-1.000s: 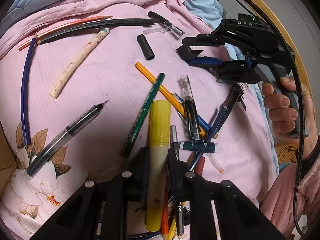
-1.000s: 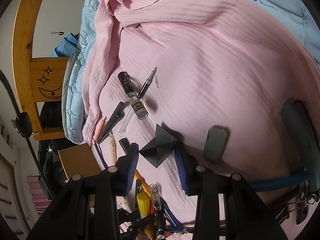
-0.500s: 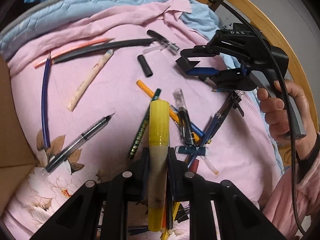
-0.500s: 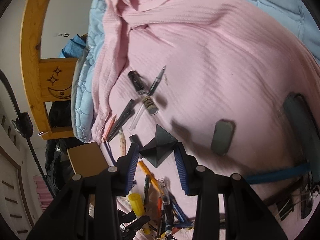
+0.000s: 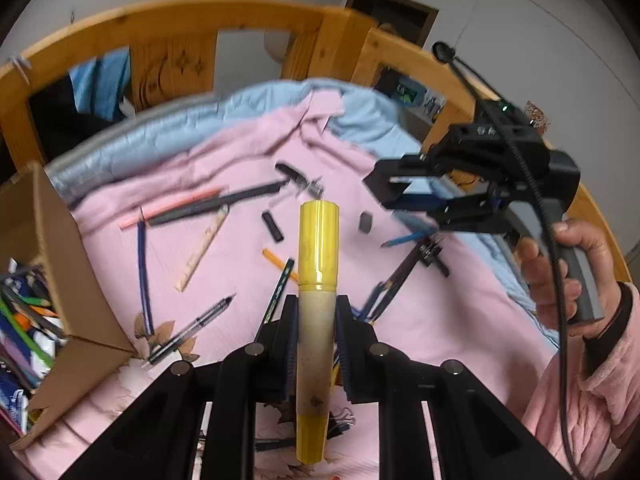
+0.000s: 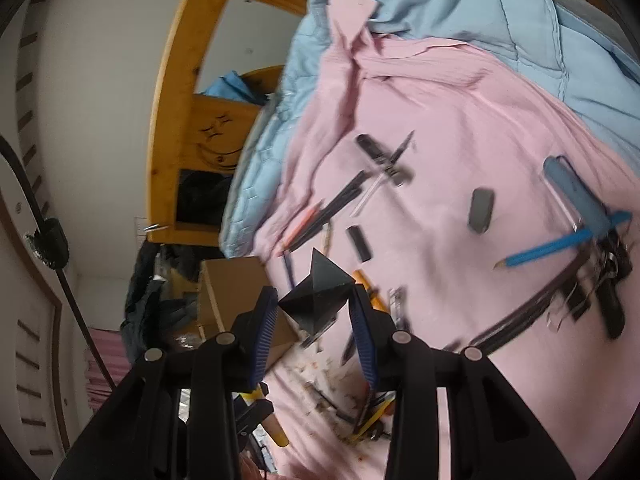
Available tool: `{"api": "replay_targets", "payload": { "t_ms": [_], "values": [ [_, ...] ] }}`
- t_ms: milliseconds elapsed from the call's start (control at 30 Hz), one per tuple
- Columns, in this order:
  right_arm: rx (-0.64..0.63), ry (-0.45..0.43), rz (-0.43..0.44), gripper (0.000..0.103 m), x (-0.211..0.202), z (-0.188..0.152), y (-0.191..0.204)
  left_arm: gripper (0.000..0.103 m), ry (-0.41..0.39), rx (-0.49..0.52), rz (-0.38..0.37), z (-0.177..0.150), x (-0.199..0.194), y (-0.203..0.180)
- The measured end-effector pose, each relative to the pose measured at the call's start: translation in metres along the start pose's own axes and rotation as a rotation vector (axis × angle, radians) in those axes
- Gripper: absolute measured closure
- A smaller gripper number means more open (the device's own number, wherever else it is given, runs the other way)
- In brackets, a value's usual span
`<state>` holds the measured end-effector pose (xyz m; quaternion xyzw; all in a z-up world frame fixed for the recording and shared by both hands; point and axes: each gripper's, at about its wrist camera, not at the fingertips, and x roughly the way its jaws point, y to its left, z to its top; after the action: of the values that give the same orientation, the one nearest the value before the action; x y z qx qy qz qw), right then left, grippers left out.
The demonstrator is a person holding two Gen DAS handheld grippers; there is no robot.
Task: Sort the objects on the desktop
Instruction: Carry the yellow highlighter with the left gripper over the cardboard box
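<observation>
My left gripper (image 5: 316, 316) is shut on a thick yellow marker (image 5: 318, 264) and holds it lifted above the pink sheet. My right gripper (image 6: 314, 312) is shut on a black pyramid-shaped object (image 6: 316, 296), also off the sheet; it shows in the left wrist view (image 5: 404, 196) at the right. Several pens and pencils (image 5: 192, 210) lie scattered on the pink sheet (image 5: 224, 264). A cardboard box (image 5: 76, 292) with several pens inside stands at the left; it also shows in the right wrist view (image 6: 230, 284).
A grey eraser (image 6: 480, 210), a blue pencil (image 6: 552, 246), a blue case (image 6: 576, 196) and black binder clips (image 6: 604, 288) lie at the right. A black cap (image 5: 273, 226) lies mid-sheet. A wooden bed frame (image 5: 176, 28) and blue quilt (image 5: 200, 116) border the far side.
My left gripper has lifted the yellow marker well above the pile and tilted up, bringing the box and bed frame into view. My right gripper has also risen with the black pyramid.
</observation>
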<state>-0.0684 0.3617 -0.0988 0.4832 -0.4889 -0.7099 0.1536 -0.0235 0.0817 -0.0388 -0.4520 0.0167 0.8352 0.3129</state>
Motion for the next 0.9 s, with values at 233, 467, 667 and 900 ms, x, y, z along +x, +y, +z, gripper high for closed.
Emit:
{"api": "replay_targets", "payload": {
  "t_ms": [233, 467, 667, 900],
  "values": [
    [-0.013, -0.024, 0.018, 0.065, -0.009, -0.031, 0.008, 0.085, -0.075, -0.025, 0.081, -0.016, -0.045, -0.011],
    [-0.121, -0.069, -0.049, 0.065, -0.004, -0.043, 0.020, 0.085, -0.129, -0.095, 0.165, -0.017, -0.084, 0.020],
    [-0.137, -0.085, -0.061, 0.065, -0.005, -0.040, 0.019, 0.085, -0.182, -0.200, 0.246, -0.011, -0.134, 0.080],
    [-0.142, -0.079, -0.082, 0.065, 0.000, -0.037, 0.017, 0.085, -0.298, -0.463, 0.348, -0.052, -0.165, 0.163]
  ]
}}
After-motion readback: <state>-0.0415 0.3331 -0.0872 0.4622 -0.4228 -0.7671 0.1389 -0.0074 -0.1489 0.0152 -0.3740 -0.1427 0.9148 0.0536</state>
